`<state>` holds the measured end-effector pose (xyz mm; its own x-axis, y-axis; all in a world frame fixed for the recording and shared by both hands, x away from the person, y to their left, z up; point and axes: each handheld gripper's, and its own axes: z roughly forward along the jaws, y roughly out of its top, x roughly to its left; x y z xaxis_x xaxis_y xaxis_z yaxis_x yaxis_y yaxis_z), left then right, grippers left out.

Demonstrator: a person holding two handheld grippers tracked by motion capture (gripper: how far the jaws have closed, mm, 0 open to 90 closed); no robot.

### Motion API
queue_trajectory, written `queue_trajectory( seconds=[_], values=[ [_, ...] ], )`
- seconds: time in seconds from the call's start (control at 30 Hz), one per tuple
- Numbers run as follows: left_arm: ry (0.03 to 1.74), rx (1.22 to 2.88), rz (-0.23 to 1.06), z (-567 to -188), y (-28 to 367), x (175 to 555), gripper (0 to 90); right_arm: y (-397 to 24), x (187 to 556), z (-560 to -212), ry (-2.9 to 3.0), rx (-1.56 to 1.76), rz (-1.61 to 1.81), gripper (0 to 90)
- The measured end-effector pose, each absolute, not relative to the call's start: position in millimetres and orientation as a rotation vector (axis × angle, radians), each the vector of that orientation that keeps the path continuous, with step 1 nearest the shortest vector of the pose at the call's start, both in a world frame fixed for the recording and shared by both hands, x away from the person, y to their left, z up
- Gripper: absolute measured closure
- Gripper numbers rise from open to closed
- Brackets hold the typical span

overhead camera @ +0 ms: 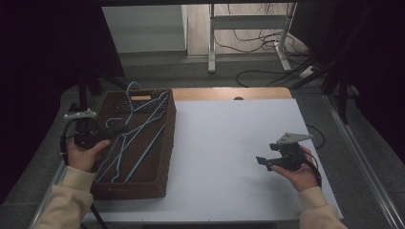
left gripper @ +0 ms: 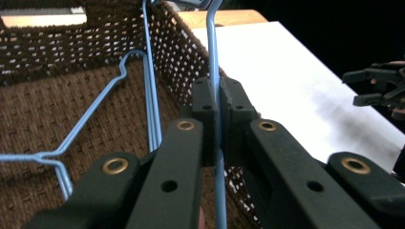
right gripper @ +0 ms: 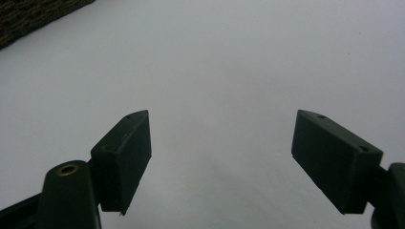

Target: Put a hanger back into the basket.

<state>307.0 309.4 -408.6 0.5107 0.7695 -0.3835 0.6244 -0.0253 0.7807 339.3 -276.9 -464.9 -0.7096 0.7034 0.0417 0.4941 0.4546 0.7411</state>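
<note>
A brown woven basket [overhead camera: 160,143] at the table's left holds several light-blue wire hangers [overhead camera: 143,121]. My left gripper [overhead camera: 122,130] reaches over the basket from its left side and is shut on the wire of one blue hanger [left gripper: 214,71], which runs straight up between the two pads [left gripper: 205,102]. Another hanger [left gripper: 95,112] lies on the basket floor [left gripper: 57,109] to the left of the jaws. My right gripper [overhead camera: 261,162] hovers over the white table top [overhead camera: 219,143] at the right, jaws wide open with nothing between the pads [right gripper: 125,152].
The basket's woven wall [left gripper: 179,52] stands close beside the held wire. A strip of wooden table edge [overhead camera: 229,93] runs along the far side. Beyond it, a desk frame [overhead camera: 248,28] and cables [overhead camera: 267,71] are on the floor. The other gripper [left gripper: 379,86] shows far right.
</note>
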Motion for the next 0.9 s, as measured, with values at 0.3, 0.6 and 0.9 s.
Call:
queue_trajectory(
  seconds=[0.3, 0.6, 0.9],
  values=[
    [1.201, 1.719, 0.166, -424, 305, 310, 86.2, -277, 339, -465, 2.436, 1.029, 1.107, 21.6],
    [1.242, 1.746, 0.135, -444, 301, 315, 86.1, -277, 339, -465, 2.438, 1.028, 1.104, 21.6],
    [1.397, 1.774, 0.17, -450, 308, 322, 83.7, -276, 339, -464, 2.445, 1.029, 1.102, 21.1]
  ],
)
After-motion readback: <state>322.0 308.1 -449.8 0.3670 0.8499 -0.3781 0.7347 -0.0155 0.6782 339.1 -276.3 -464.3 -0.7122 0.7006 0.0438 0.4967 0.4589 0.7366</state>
